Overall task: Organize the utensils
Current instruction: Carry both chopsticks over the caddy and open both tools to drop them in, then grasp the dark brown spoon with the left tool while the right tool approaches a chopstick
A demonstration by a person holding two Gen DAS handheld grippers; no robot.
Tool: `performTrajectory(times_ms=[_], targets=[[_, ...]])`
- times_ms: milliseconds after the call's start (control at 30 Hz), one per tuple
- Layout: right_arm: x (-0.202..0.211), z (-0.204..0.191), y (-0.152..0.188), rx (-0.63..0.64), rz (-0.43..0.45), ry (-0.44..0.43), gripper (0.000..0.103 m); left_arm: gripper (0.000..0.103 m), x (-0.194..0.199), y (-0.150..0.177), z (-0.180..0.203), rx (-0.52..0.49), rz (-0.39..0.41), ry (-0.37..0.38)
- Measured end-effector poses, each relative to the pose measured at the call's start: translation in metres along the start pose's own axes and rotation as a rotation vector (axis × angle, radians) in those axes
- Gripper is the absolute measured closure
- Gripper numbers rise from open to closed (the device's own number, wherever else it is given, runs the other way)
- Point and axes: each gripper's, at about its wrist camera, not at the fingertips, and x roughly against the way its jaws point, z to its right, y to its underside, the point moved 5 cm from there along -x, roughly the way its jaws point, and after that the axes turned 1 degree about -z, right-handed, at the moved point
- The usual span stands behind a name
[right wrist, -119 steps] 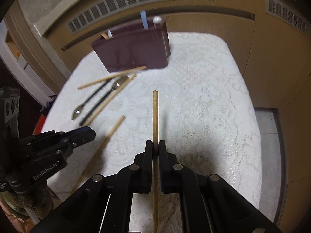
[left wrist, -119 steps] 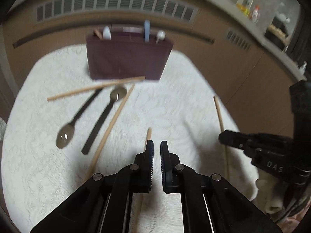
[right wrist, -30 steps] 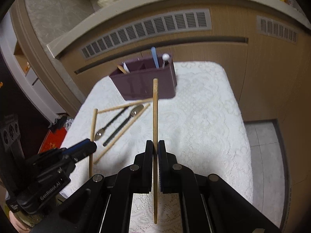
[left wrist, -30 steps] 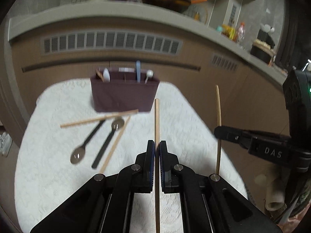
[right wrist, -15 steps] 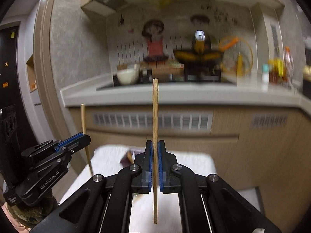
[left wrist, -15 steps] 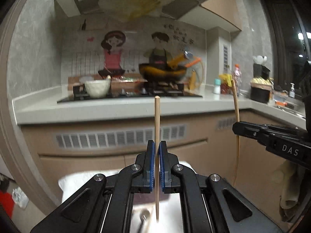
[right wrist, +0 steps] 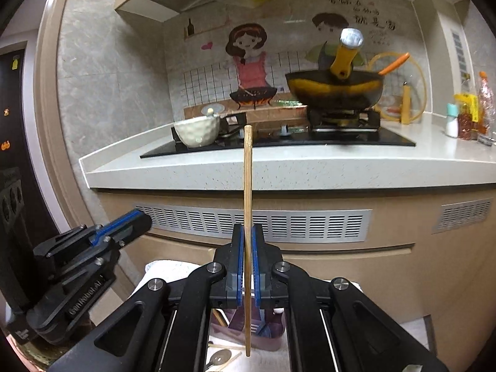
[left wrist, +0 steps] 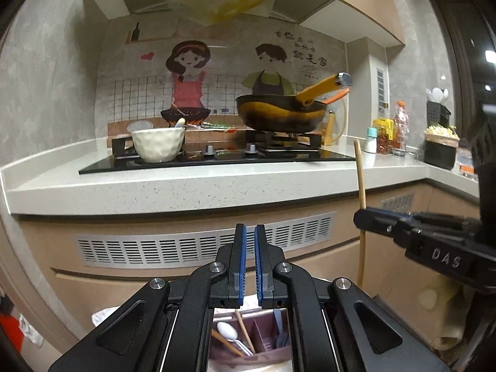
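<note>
A wooden chopstick [right wrist: 247, 204] stands upright in the right tongs [right wrist: 247, 238], clenched between the blue pads, its top end rising in front of the kitchen worktop and its lower end hanging over the dark red utensil holder [right wrist: 269, 325] below. From the left wrist view the same chopstick [left wrist: 360, 183] shows upright at the right, gripped by the right tongs [left wrist: 361, 217]. The left tongs [left wrist: 247, 241] are released — a narrow gap shows between the blue pads with nothing in it — and they sit directly above the utensil holder [left wrist: 263, 344], whose compartments hold two chopsticks [left wrist: 245, 331], a white spoon [left wrist: 228, 331] and a blue-handled utensil [left wrist: 281, 338]. The holder stands on a counter covered by a white lace cloth [right wrist: 161, 268]; on the cloth in front of the holder lie another chopstick [right wrist: 228, 362] and a metal spoon [right wrist: 218, 357]. Beyond — on the stove [left wrist: 217, 158] — sit a white bowl [left wrist: 158, 145] and a dark wok [left wrist: 279, 113] with a yellow handle.
</note>
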Motion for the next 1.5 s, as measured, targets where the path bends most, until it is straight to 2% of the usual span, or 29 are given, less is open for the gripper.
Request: performTrajectory(times_ms=[233, 433, 567, 667, 733, 800, 867, 933, 967, 1033, 1133, 1267, 1367, 1433, 1500], targets=[[-0.054, 0.02, 0.023, -0.03, -0.028, 0.004, 0.097, 0.098, -0.036, 0.035, -0.03, 0.112, -0.081, -0.013], [-0.098, 0.036, 0.054, -0.074, -0.023, 0.021, 0.097, 0.096, -0.049, 0.11, -0.04, 0.144, -0.227, -0.048], [-0.129, 0.04, 0.091, -0.101, -0.132, 0.002, 0.097, 0.096, -0.047, 0.163, -0.049, 0.196, -0.341, -0.049], [-0.144, 0.04, 0.123, -0.096, -0.243, -0.005, 0.096, 0.085, -0.041, 0.199, -0.058, 0.24, -0.422, -0.063], [-0.142, 0.039, 0.135, -0.085, -0.274, 0.018, 0.094, 0.067, -0.036, 0.221, -0.064, 0.264, -0.47, -0.074], [-0.133, 0.037, 0.143, -0.079, -0.281, 0.044, 0.09, 0.06, -0.026, 0.243, -0.072, 0.282, -0.503, -0.107], [-0.118, 0.028, 0.154, -0.053, -0.293, 0.06, 0.086, 0.057, -0.016, 0.262, -0.078, 0.301, -0.536, -0.144], [-0.107, 0.013, 0.169, -0.042, -0.33, 0.017, 0.083, 0.056, -0.004, 0.281, -0.081, 0.318, -0.571, -0.17], [-0.103, 0.001, 0.182, -0.034, -0.368, -0.013, 0.08, 0.056, -0.002, 0.286, -0.084, 0.325, -0.58, -0.179], [-0.099, -0.015, 0.205, -0.024, -0.438, -0.034, 0.077, 0.045, 0.013, 0.299, -0.086, 0.345, -0.593, -0.204], [-0.099, -0.044, 0.249, -0.033, -0.557, -0.061, 0.077, 0.042, 0.037, 0.307, -0.087, 0.36, -0.588, -0.231], [-0.109, -0.074, 0.29, -0.073, -0.679, -0.037, 0.077, 0.037, 0.061, 0.308, -0.091, 0.359, -0.576, -0.258], [-0.112, -0.086, 0.304, -0.074, -0.707, 0.016, 0.077, 0.034, 0.075, 0.308, -0.094, 0.371, -0.572, -0.266], [-0.109, -0.093, 0.306, -0.029, -0.688, 0.046, 0.077, 0.032, 0.083, 0.309, -0.095, 0.373, -0.575, -0.267], [-0.104, -0.096, 0.309, -0.001, -0.698, 0.037, 0.077, 0.032, 0.087, 0.309, -0.095, 0.37, -0.58, -0.266]])
